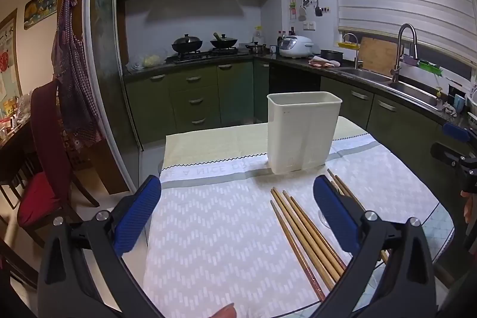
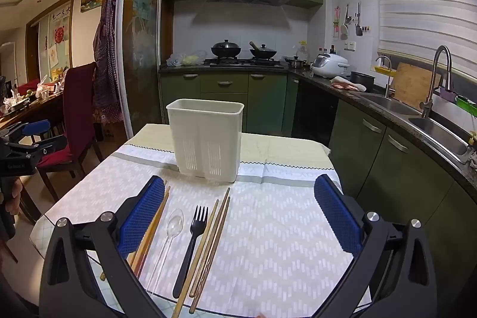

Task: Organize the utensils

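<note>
Two hand-held grippers hover over a cloth-covered desk [image 2: 283, 228] in a green-cabinet kitchen, each with jaws spread wide and nothing between them. The left gripper [image 1: 237, 213] looks over a row of wooden chopsticks [image 1: 301, 231]; the right gripper [image 2: 238, 213] frames a clear plastic spoon [image 2: 170, 234], a black fork [image 2: 192, 240] and more chopsticks [image 2: 208, 246]. A white utensil holder [image 2: 205, 136] stands upright beyond them.

**Utensils laid flat before an upright holder**

A white slotted holder [image 2: 205, 136] is seen upright beyond the jaws. A black fork [image 2: 190, 246], clear spoon [image 2: 170, 234] and wooden chopsticks [image 2: 211, 240] are laid flat, nearer the left jaw.
</note>
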### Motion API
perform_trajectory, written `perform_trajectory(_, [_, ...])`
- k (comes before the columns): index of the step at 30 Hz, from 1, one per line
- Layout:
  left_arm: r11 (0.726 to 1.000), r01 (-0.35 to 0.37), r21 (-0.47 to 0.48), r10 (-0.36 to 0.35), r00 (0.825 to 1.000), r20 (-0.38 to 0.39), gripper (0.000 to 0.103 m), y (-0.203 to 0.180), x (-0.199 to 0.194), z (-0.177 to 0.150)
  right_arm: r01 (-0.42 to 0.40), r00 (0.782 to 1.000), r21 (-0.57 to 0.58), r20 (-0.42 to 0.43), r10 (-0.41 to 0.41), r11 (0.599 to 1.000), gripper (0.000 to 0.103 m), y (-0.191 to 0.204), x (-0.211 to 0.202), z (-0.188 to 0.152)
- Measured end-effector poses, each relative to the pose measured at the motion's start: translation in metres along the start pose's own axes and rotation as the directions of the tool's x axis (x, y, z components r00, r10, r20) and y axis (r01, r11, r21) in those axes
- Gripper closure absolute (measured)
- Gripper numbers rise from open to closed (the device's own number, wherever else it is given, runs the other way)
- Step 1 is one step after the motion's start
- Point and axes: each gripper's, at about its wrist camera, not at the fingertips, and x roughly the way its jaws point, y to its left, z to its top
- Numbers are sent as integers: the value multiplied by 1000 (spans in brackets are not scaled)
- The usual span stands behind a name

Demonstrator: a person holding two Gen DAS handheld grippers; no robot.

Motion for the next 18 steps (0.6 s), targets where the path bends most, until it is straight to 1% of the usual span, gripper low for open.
perform_trajectory(6, [1000, 6, -9, -6, 1000, -3, 6, 5, 1, 0, 4, 1000, -6, 0, -4, 1000, 4, 1, 0, 0])
perform_trajectory(7, [1000, -8, -4, 8, 1000, 6, 6, 4, -2, -3, 5, 1000, -5, 1, -5, 1000, 4, 0, 0, 0])
perform_trajectory(12, [1000, -22, -9, 23, 1000, 11, 6, 11, -4, -2, 7, 1000, -6, 0, -7, 1000, 4, 0, 0, 1])
perform_trajectory(17, [1000, -14, 0, 14, 1000, 2, 6, 15, -5, -3, 6, 1000, -5, 3, -6, 1000, 4, 2, 0, 2])
perform_trajectory(18, [1000, -17, 7, 17, 1000, -3, 6, 7, -8, 2, 6, 1000, -5, 3, -6, 1000, 4, 2, 0, 2])
